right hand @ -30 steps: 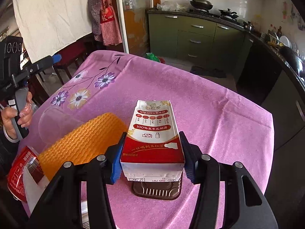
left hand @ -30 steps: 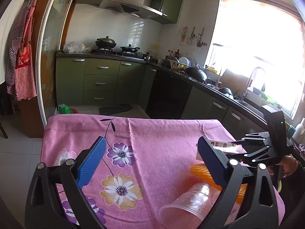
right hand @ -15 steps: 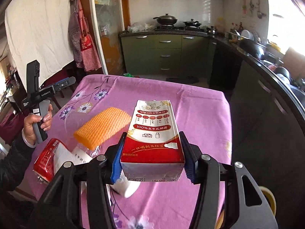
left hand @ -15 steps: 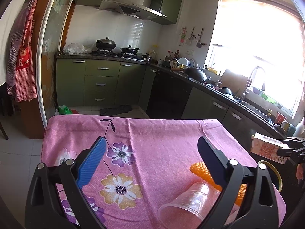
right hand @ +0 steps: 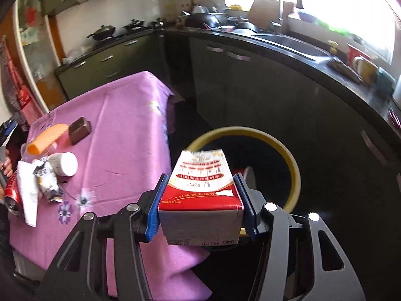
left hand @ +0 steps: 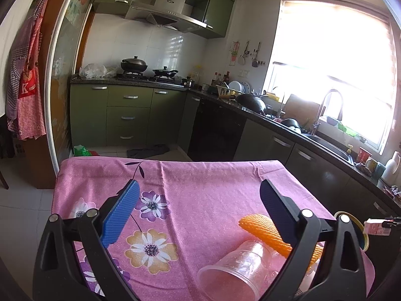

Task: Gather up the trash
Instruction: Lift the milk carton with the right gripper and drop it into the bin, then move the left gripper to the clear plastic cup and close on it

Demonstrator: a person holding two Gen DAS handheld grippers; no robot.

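Bin mouth is wide open for us

Our right gripper (right hand: 200, 200) hangs past the table (right hand: 120, 115) edge; only the yellow-rimmed bin (right hand: 292, 160) lies below, cabinets (right hand: 250, 87) crowding just behind it.

The milk carton (right hand: 200, 190) hides the near rim of the yellow-rimmed bin (right hand: 293, 165). Left of the carton, the red can (right hand: 11, 195) is cut off by the frame edge, and the carton's print is blurred.

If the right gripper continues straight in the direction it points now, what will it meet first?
Probably the yellow-rimmed bin: the right gripper, shut on the milk carton, points down at its dark opening. Nothing shows between them, though depth is unclear.
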